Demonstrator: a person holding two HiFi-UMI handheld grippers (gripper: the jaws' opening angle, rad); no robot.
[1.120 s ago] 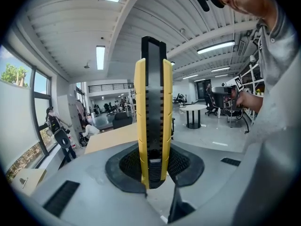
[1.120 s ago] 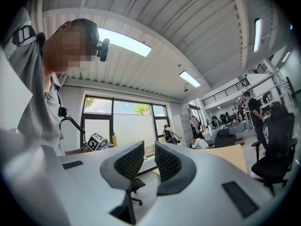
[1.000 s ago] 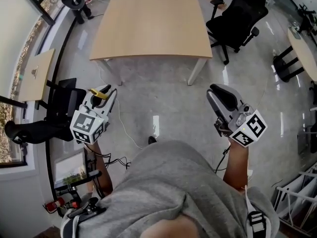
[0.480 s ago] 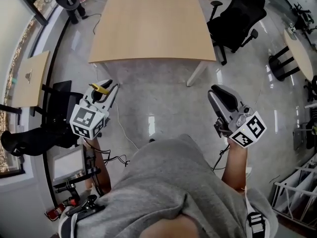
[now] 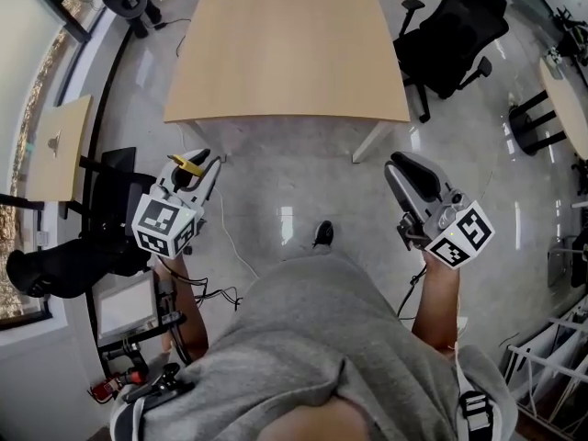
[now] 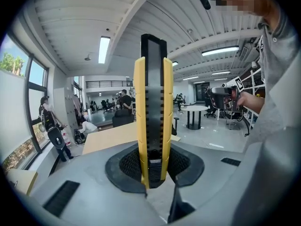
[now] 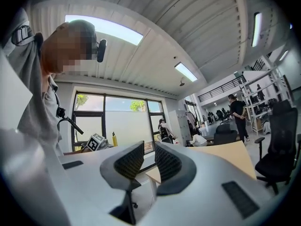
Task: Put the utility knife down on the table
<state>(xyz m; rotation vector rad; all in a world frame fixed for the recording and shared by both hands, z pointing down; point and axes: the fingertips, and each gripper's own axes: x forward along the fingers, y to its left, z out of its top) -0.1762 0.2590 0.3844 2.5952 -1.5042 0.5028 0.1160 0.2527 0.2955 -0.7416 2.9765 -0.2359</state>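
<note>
2 grippers are showing in the head view, both hanging over the floor on the near side of the table (image 5: 285, 49). At the table's near left corner, the left gripper (image 5: 190, 176) is carrying the utility knife (image 5: 190, 164), whose yellow end is sticking out above the jaws, clear of the tabletop. The right gripper (image 5: 410, 176) is hanging near the table's near right corner.

1 look along the left gripper (image 6: 151, 167) is showing its 2 jaws clamping the yellow and black knife (image 6: 150, 102) upright, with the table (image 6: 107, 139) lying behind it.

Along the right gripper (image 7: 149, 150), the 2 jaws are standing slightly apart, holding nothing, with the table (image 7: 225, 155) lying beyond them.
</note>
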